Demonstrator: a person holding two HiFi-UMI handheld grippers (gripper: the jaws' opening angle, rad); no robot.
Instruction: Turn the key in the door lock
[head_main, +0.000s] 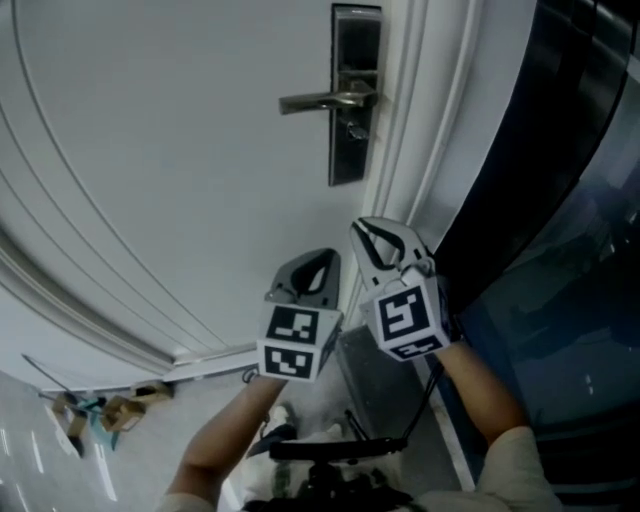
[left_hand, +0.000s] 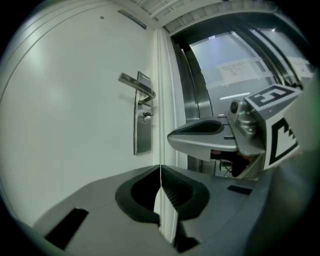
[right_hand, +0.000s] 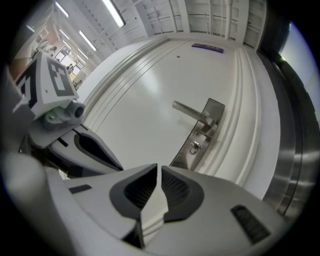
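Note:
The white door (head_main: 150, 150) carries a steel lock plate (head_main: 349, 150) with a lever handle (head_main: 322, 100). A small key (head_main: 355, 130) sticks out of the keyhole below the lever; it also shows in the left gripper view as the key (left_hand: 146, 116) and in the right gripper view as the key (right_hand: 195, 146). Both grippers hang in the air short of the door, below the lock and touching nothing. My left gripper (head_main: 318, 262) is shut and empty, its tips meeting (left_hand: 160, 167). My right gripper (head_main: 362, 228) sits beside it, closer to the plate, its jaws (right_hand: 159, 168) a narrow crack apart with nothing between them.
The white door frame (head_main: 405, 120) runs just right of the lock plate. Beyond it stands a dark glass panel (head_main: 560, 200). Scraps of cardboard (head_main: 100, 410) lie on the floor at the lower left. A dark bar (head_main: 335, 448) shows near the person's feet.

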